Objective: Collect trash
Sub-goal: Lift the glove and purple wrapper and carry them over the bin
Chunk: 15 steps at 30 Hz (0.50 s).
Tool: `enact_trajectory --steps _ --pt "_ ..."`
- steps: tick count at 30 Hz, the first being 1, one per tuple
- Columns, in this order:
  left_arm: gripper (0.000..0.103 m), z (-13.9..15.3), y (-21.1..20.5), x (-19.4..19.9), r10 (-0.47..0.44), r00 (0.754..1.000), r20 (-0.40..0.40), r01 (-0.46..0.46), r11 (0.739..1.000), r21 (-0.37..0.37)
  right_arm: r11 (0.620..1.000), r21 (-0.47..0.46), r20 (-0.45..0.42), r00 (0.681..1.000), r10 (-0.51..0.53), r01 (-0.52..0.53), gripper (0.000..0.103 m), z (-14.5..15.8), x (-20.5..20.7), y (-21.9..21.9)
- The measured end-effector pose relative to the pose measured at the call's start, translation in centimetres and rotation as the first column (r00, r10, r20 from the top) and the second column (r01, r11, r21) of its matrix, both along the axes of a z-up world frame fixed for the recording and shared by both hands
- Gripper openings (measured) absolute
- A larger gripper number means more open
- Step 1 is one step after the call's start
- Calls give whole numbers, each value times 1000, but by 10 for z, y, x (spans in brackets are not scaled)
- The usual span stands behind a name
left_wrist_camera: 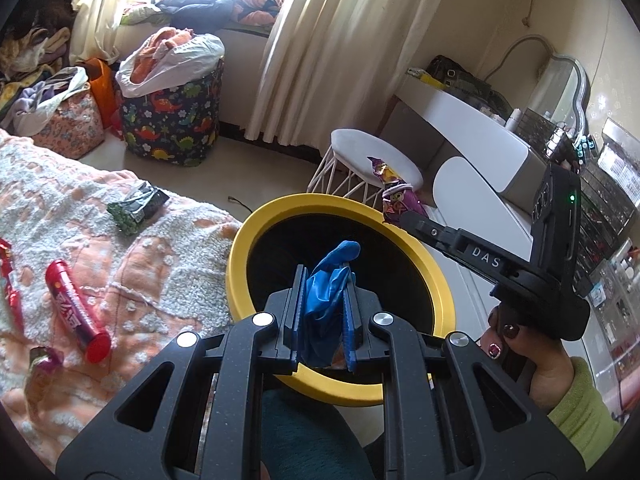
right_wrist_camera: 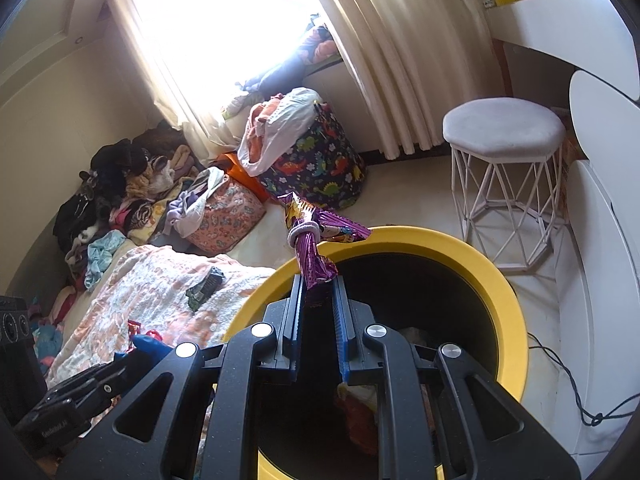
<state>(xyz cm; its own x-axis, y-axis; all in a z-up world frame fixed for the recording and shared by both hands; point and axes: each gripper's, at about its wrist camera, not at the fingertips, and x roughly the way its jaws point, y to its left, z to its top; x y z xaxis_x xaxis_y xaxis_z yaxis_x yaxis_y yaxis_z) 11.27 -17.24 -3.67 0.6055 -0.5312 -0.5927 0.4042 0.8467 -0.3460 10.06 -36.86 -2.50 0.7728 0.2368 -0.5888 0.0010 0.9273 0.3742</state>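
Observation:
My left gripper [left_wrist_camera: 324, 276] is shut on a crumpled blue glove [left_wrist_camera: 332, 272] and holds it over the mouth of the yellow-rimmed black bin [left_wrist_camera: 240, 248]. My right gripper [right_wrist_camera: 318, 284] is shut on a purple snack wrapper [right_wrist_camera: 316, 236] tied with a hair band, above the same bin's rim [right_wrist_camera: 500, 276]; the wrapper also shows in the left wrist view [left_wrist_camera: 394, 196]. On the bed lie a red tube [left_wrist_camera: 76, 312], a green-black packet [left_wrist_camera: 138, 206], a red wrapper [left_wrist_camera: 10, 280] and a small purple wrapper [left_wrist_camera: 42, 364].
The orange-white blanket [left_wrist_camera: 160, 264] covers the bed left of the bin. A white wire stool [right_wrist_camera: 504, 140], a white dresser [left_wrist_camera: 480, 148], a dinosaur-print laundry basket [left_wrist_camera: 172, 120] and piles of clothes [right_wrist_camera: 116, 188] stand around. A cable [right_wrist_camera: 568, 380] runs on the floor.

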Motion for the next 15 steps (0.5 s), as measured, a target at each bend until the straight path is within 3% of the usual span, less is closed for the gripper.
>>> enact_trajectory --steps 15 --pt "10 -25 -19 19 -28 998 -52 30 999 36 999 29 -105 994 -23 26 14 -23 9 -10"
